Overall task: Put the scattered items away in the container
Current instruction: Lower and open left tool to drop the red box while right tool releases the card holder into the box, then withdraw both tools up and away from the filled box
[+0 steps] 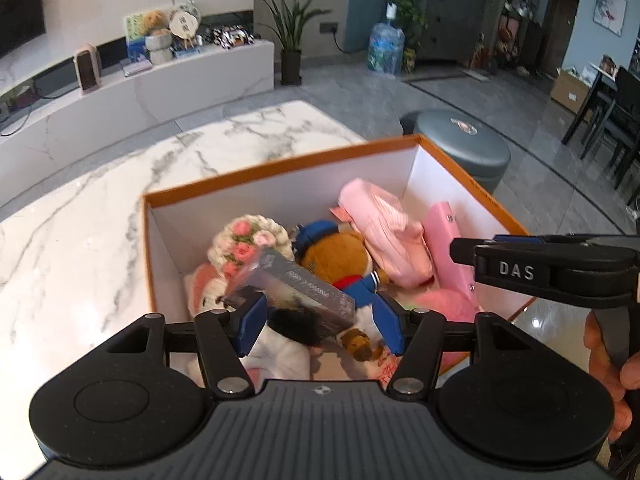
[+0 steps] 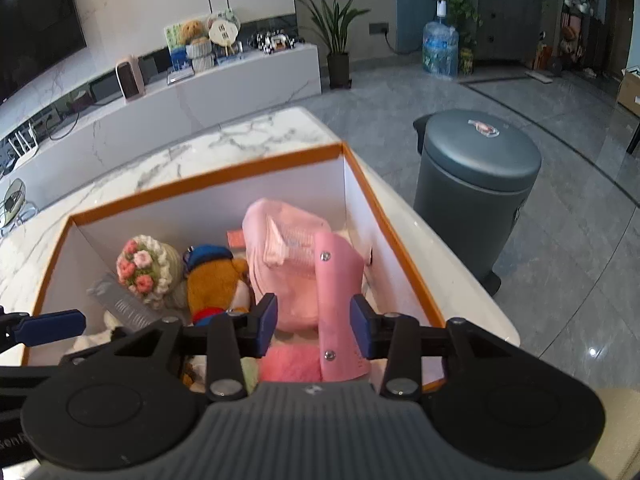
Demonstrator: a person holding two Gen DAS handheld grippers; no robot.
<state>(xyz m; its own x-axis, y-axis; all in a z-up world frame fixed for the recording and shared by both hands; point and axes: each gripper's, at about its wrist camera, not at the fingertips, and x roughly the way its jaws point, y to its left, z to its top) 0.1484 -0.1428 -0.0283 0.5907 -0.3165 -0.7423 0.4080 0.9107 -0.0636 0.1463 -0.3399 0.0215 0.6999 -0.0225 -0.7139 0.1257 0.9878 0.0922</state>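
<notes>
- The orange-rimmed box stands on the white marble bench, its white inside holding the gathered things.
- The left tongs hang over the box's near end, blue pads spread; a grey boxed pack lies tilted between them, its printed lettering too blurred to read, and the pads do not press it.
- The right tongs are spread too, a pink flat tool with two screws standing between the pads, clear of both.
- In the box: a crocheted flower cake, a brown plush bear in a blue cap, and a pink bag.
- "DAS" reads in white on the right tongs' black arm, in the left wrist view.
- A grey bin stands on the floor beside the bench.
</notes>
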